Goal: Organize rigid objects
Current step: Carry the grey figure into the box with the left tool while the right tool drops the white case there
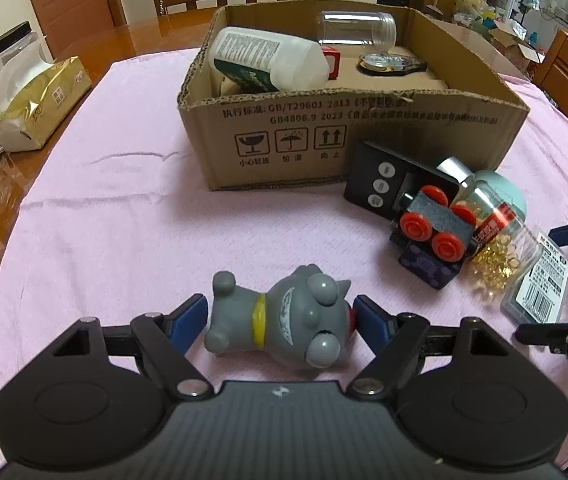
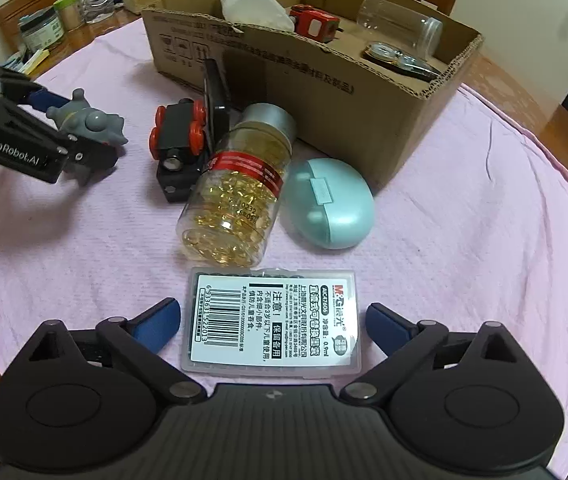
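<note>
**On the pink cloth, two pickups lined up at once**

Between the blue pads of the left gripper [image 1: 280, 322] lies a grey toy figure [image 1: 284, 320], on its side on the pink cloth [image 1: 124, 220]; the pads sit right at its feet and its head, and whether they press or merely flank it cannot be told from the left wrist view; in the right wrist view the figure looks taken between the tips, though blur leaves that unsure. The right gripper [image 2: 274, 320] stands wide, its pads apart on either side of a clear plastic case [image 2: 272, 320] with a barcode label, flat on the cloth and untouched.

Beyond them stands the cardboard box [image 1: 323, 128], already holding a white bottle [image 1: 272, 60], an empty clear jar [image 1: 357, 28], a small red toy [image 2: 313, 24] and a round tin [image 1: 383, 62]; just beside its front wall wait a black remote [image 1: 383, 188], a toy train with red wheels [image 1: 435, 224], a capsule bottle [image 2: 236, 200] and a teal oval case [image 2: 329, 208].

The step in hand looks like grasping; both tools are set over their targets, neither lifted. Next, I judge, each needs to close firmly; the figure's rounded body may twist out, and the flat case offers only thin edges, so the right pads should drop low to the cloth; then lift clear of the front wall and release inside.
</note>
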Demonstrator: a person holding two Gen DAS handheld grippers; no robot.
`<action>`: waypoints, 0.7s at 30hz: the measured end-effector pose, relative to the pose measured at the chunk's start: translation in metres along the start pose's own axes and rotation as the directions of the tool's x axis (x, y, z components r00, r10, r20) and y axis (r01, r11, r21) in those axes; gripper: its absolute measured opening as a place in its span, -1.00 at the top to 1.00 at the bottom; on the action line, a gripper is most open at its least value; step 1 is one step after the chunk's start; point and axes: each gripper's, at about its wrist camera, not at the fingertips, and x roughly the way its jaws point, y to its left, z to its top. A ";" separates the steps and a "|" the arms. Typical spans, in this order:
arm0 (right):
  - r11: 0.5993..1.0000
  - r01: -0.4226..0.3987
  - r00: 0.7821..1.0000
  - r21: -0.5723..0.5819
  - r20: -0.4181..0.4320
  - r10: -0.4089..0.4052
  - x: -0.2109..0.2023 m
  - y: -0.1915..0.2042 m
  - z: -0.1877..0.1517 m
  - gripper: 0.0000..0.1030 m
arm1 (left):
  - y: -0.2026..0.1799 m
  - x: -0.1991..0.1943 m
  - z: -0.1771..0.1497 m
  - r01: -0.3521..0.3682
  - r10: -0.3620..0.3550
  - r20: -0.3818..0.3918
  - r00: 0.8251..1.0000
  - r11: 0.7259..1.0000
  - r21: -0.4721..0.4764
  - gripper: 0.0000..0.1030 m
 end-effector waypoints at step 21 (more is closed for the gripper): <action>0.997 -0.006 1.000 0.074 -0.019 0.007 -0.021 0.002 0.006 -0.80 | 0.007 -0.023 0.009 0.075 -0.074 -0.017 0.997 0.996 0.054 -0.38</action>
